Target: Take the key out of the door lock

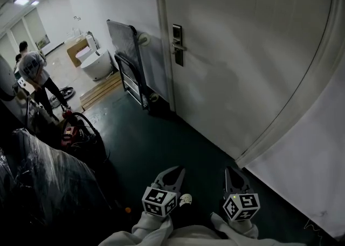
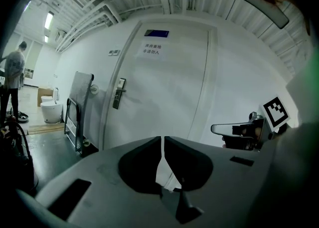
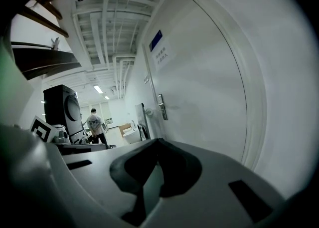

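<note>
The white door [image 1: 242, 51] stands shut ahead of me, with a dark lock plate and lever handle [image 1: 177, 44] on its left edge; the same lock plate [image 2: 118, 93] shows in the left gripper view and again [image 3: 161, 106] in the right gripper view. A key is too small to make out. My left gripper [image 1: 173, 170] is low in the head view, far from the lock, its jaws together and empty [image 2: 162, 138]. My right gripper [image 1: 233, 170] hangs beside it, also shut and empty [image 3: 157, 141].
A folded metal trolley [image 1: 128, 67] leans by the door frame. Beyond it are a white tub [image 1: 97, 64], wooden boards [image 1: 102, 89] and a person [image 1: 32, 70]. Plastic-wrapped goods [image 1: 43, 180] crowd the left. A white sheet [image 1: 307, 159] hangs on the right.
</note>
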The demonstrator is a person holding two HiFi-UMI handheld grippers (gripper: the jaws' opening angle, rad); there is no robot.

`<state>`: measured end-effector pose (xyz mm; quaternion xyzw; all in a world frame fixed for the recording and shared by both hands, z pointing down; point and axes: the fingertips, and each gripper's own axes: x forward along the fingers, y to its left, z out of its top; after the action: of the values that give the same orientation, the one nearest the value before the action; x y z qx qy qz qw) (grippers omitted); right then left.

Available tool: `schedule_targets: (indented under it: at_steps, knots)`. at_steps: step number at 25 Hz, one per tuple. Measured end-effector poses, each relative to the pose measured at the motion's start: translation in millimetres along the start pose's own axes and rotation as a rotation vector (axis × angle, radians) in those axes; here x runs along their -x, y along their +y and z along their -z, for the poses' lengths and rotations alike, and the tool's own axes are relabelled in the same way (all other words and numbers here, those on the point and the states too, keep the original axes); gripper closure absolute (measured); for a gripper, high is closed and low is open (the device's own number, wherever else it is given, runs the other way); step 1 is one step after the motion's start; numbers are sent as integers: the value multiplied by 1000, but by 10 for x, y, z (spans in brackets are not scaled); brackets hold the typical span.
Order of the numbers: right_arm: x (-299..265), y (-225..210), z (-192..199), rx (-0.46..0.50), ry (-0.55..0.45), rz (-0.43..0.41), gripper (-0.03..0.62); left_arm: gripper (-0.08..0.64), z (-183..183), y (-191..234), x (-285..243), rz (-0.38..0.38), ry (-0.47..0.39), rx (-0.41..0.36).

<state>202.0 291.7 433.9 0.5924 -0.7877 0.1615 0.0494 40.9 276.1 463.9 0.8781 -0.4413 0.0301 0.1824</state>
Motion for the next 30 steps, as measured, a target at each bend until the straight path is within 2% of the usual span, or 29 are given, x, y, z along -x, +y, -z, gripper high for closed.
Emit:
schedule_targets:
  at_steps: [10, 19, 30]
  knots:
    - [-900, -92, -181, -6, 5, -10, 540, 532, -259, 598, -569, -5, 6, -8]
    - [-1375, -143, -140, -23, 61, -11, 540, 532, -224, 894, -818, -14, 59, 24]
    - [-2289, -124, -367, 28, 86, -108, 540, 532, -489, 1487, -1263, -86, 10, 74]
